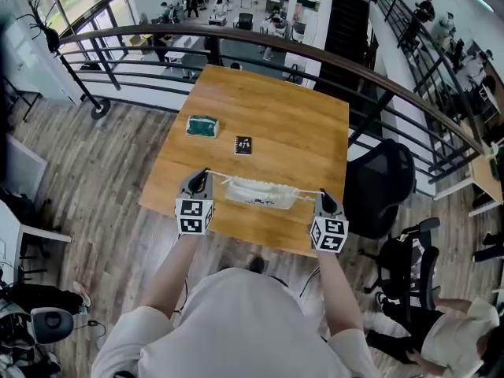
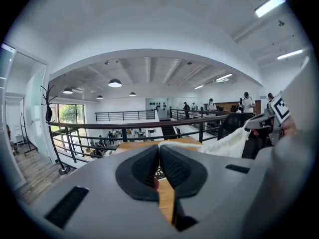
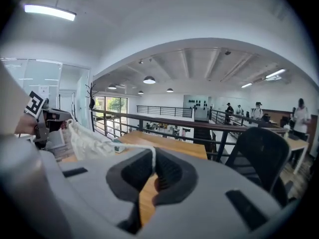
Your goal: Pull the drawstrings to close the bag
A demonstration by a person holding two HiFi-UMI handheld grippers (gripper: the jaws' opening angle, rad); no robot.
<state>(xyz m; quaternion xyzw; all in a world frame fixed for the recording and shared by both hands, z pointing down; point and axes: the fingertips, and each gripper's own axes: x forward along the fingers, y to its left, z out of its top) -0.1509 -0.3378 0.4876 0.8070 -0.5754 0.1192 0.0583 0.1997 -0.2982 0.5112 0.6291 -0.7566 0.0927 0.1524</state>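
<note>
White cloth bag (image 1: 260, 192), one item, lies on the wooden table (image 1: 291, 124) between the two sets of fingers, its gathered upper edge level with the fingertips.

Drawstrings, two. The left drawstring (image 1: 219, 177) runs from the bag's near-side corner straight into the left gripper (image 1: 198, 181). The right drawstring (image 1: 307, 191) runs from the opposite corner into the right gripper (image 1: 324, 201). Both look taut.

Grippers, two. The left gripper's pads are pressed together, with the cord leaving at their tips toward the bag. The right gripper's pads are likewise closed, with the white cord (image 3: 148, 159) plainly pinched between them.

Step in hand, as judged: the outward pull, with both cords gripped and drawn apart. The mouth looks bunched along its length, so the closing seems well along. I cannot tell whether it is fully cinched.

Next move, as judged: carry the fingers further apart in opposite directions at an even height, keeping both pinches firm so neither cord slips and the bag stays midway between them.

Other items, beyond the fingertips on the table: one green packet (image 1: 202, 126) and one small black card (image 1: 243, 145). One black chair (image 1: 382, 183) stands outside the right fingers, off the table.
</note>
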